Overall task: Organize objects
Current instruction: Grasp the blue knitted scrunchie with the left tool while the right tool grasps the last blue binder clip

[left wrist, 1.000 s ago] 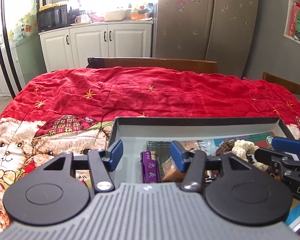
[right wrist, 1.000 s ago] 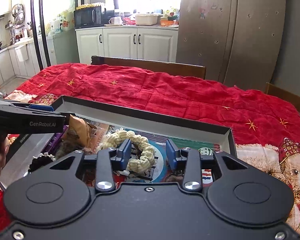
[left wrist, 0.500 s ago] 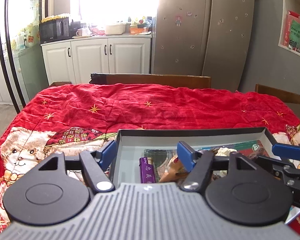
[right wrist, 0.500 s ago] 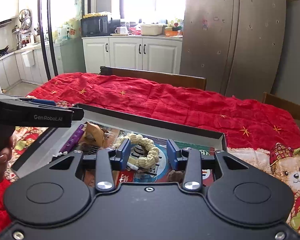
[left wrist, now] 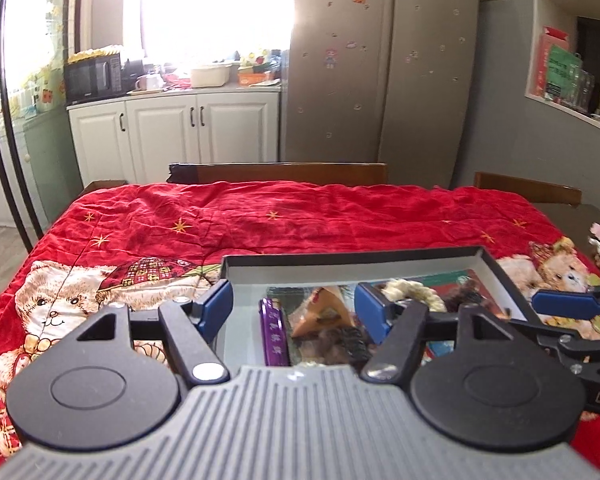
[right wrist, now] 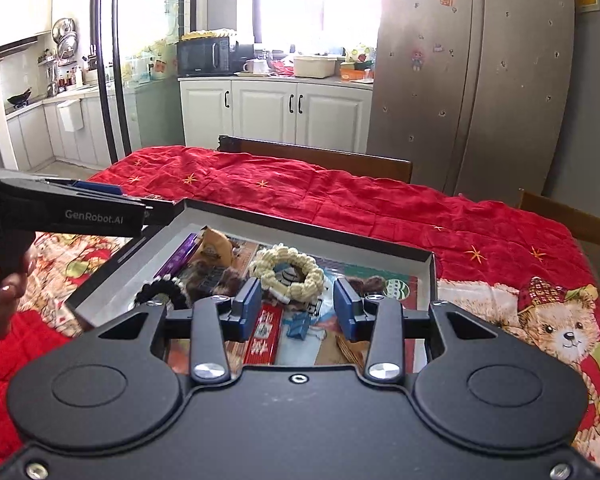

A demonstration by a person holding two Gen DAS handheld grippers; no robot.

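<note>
Though poised above the box [left wrist: 504, 292], left gripper [left wrist: 296, 312] jaws wide apart, right gripper [right wrist: 296, 310] jaws half-spread, both empty

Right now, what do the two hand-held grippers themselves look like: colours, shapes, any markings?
Both match: black linkage arms with round black discs and silver pivot screws, ending in blue pads. The left hand-held gripper sits on a grey ribbed body; seen side-on from the right wrist view, it carries white "GenRobot.AI" lettering. The right hand-held gripper has a smooth black body with small screws. No cables show.

"GenRobot.AI" in white on side of left gripper [right wrist: 100, 196]; "DA" on right gripper [left wrist: 568, 308] body, rest cut off.
</note>
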